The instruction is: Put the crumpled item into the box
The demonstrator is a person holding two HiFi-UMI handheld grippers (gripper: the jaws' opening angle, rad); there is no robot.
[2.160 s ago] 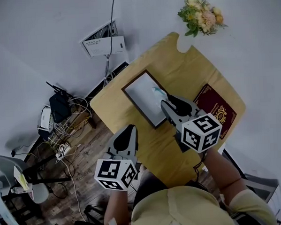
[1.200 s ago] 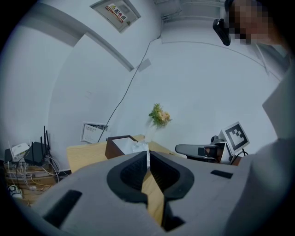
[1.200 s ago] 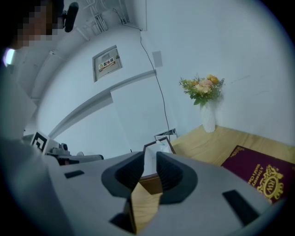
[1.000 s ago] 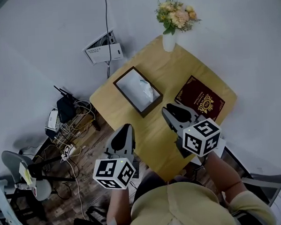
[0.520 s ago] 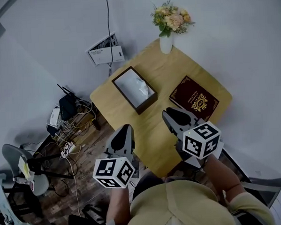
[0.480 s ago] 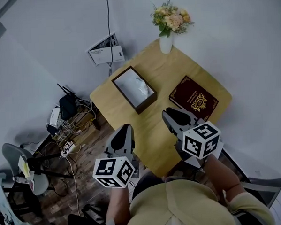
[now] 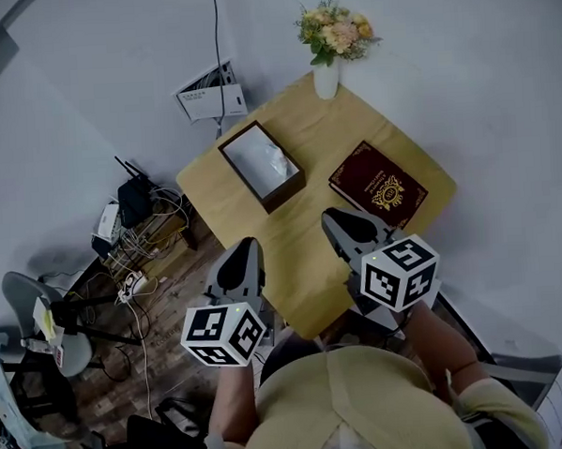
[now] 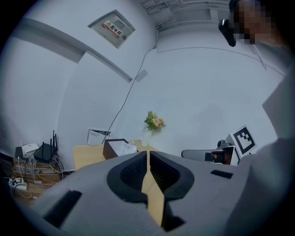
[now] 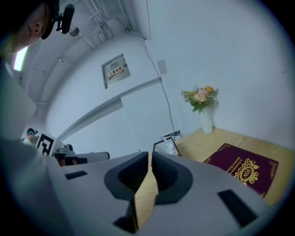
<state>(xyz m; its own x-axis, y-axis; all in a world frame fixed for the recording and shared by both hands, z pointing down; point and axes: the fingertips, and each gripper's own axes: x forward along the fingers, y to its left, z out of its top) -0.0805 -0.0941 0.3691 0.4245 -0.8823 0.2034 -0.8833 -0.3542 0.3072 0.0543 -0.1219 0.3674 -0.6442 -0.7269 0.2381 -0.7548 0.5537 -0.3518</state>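
A dark brown open box stands on the far left part of the wooden table. A white crumpled item lies inside it. My left gripper hangs shut over the floor beside the table's near-left edge, holding nothing. Shut and empty too, my right gripper hovers above the table's near part, well short of the box. In the left gripper view the box with the crumpled item shows beyond the shut left gripper. The right gripper points toward the box.
A maroon book lies on the table's right side, and a white vase of flowers stands at the far corner. Routers and cables clutter the floor at left, next to a grey chair.
My right gripper, which was over the box, has drawn back toward the table's near edge. The box and table now look farther away; the left gripper stayed shut beside the table.
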